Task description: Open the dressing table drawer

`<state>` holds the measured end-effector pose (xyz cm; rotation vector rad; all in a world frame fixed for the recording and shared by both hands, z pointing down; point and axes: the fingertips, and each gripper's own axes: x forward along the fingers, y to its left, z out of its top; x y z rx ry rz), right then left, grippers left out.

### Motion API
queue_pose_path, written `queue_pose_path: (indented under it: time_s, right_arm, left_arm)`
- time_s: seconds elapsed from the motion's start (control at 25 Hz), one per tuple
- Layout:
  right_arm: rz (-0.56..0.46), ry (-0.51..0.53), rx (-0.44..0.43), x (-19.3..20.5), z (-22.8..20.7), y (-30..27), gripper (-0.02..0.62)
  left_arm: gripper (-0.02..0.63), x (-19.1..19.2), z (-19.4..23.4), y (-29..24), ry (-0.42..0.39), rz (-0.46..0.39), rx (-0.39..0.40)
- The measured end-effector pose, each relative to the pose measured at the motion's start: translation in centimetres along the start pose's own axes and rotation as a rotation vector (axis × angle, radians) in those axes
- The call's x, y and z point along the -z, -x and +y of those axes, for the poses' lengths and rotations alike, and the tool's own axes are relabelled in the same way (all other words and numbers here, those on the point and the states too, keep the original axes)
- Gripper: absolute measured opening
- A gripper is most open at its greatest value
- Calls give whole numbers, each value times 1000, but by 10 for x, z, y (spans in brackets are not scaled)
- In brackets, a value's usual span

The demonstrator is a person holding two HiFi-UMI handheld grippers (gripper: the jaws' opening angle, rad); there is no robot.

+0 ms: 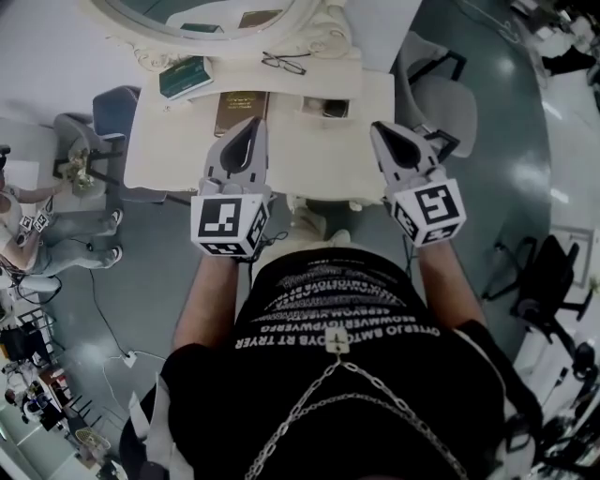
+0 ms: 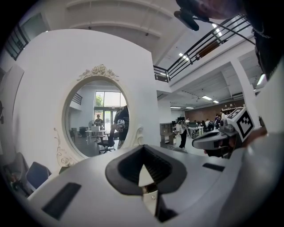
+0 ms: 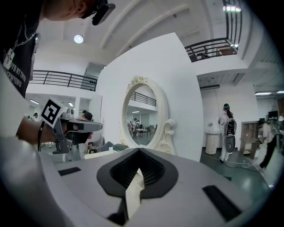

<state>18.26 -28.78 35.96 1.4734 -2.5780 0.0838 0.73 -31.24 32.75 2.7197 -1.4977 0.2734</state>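
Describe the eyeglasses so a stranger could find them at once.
Start at the cream dressing table with the oval mirror. On the raised ledge just below the mirror lie the eyeglasses, to the right of the green book in the head view. They are the only thin, dark-rimmed outline there; the books nearby are solid blocks.

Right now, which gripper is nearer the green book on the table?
Left. The left gripper is just right of the green book and short of it; the right gripper is much farther right.
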Motion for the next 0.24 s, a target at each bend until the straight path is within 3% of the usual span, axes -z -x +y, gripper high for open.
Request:
queue_pose_path:
  time_s: [0.24]
  right_arm:
    - [39, -24, -10, 19, -3, -7, 2]
  left_arm:
    - [5, 6, -4, -11, -11, 21, 16]
